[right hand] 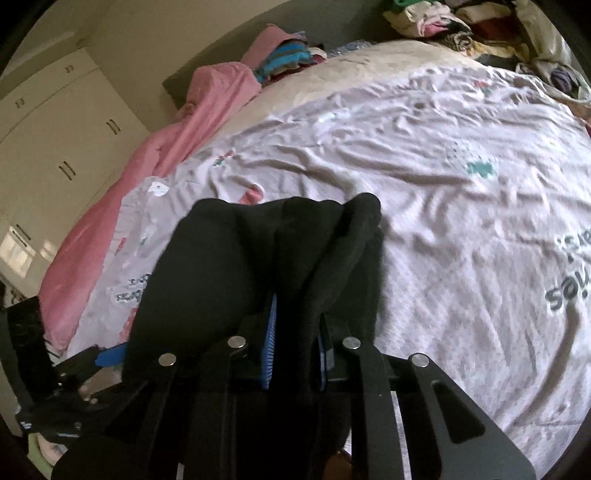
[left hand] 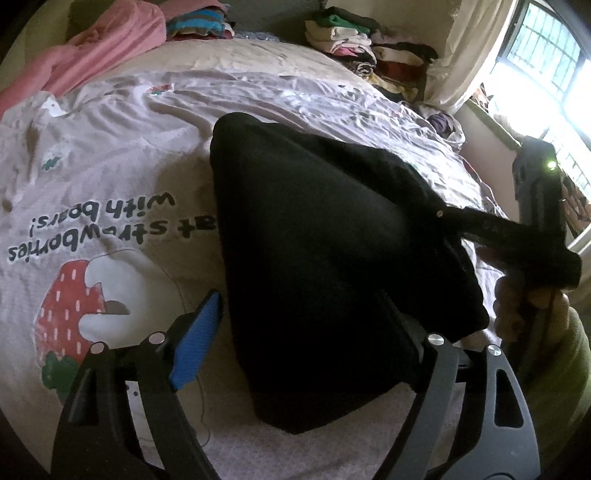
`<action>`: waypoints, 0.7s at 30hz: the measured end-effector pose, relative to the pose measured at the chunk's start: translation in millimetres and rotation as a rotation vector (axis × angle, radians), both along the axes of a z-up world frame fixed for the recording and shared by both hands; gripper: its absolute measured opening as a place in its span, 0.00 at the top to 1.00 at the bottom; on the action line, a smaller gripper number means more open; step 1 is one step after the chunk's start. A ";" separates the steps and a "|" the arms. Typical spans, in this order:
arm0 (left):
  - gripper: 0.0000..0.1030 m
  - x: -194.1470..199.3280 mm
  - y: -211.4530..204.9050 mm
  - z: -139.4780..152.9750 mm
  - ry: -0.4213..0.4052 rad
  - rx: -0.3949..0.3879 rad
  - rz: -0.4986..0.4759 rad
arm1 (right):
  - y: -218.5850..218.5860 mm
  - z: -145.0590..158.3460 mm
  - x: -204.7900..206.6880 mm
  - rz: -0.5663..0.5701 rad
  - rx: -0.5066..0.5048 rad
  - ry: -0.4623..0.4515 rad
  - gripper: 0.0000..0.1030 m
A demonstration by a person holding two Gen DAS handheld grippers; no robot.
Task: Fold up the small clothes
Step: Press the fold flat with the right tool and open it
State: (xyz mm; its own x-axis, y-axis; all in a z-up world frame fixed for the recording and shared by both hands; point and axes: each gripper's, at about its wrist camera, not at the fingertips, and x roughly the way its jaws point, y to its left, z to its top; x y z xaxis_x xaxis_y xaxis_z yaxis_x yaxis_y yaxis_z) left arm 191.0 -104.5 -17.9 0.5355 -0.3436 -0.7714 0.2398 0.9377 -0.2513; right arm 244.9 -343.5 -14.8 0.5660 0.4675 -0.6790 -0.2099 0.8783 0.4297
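A small black garment lies bunched on the printed bedsheet. My left gripper stands open around its near end. The left blue pad is clear of the cloth, and the other finger is hidden under the fabric. My right gripper, held by a hand at the right, pinches a stretched corner of the garment. In the right wrist view, the right gripper is shut on the black garment, with folds of it squeezed between the blue pads and draped over the left finger.
A pink blanket runs along the bed's far side. Stacks of folded clothes sit at the head, next to striped fabric. A bright window is at the right, and cream wardrobe doors stand beyond the bed.
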 end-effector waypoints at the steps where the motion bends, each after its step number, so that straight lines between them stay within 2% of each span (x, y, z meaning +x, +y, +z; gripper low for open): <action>1: 0.27 -0.4 -0.2 0.4 0.000 0.000 -0.002 | 1.2 -2.3 -0.7 -0.005 -0.017 0.001 0.83; 9: 0.27 -4.2 -3.1 2.1 -0.006 0.020 -0.010 | 9.1 0.6 -14.0 -0.051 -0.132 -0.041 0.72; 11: 0.27 -4.1 -3.0 2.3 -0.006 0.021 -0.009 | 9.9 1.7 -17.3 -0.068 -0.160 -0.042 0.63; 21: 0.23 -9.6 -1.3 4.4 -0.009 0.022 -0.007 | 2.6 16.5 -50.6 -0.112 -0.233 -0.095 0.51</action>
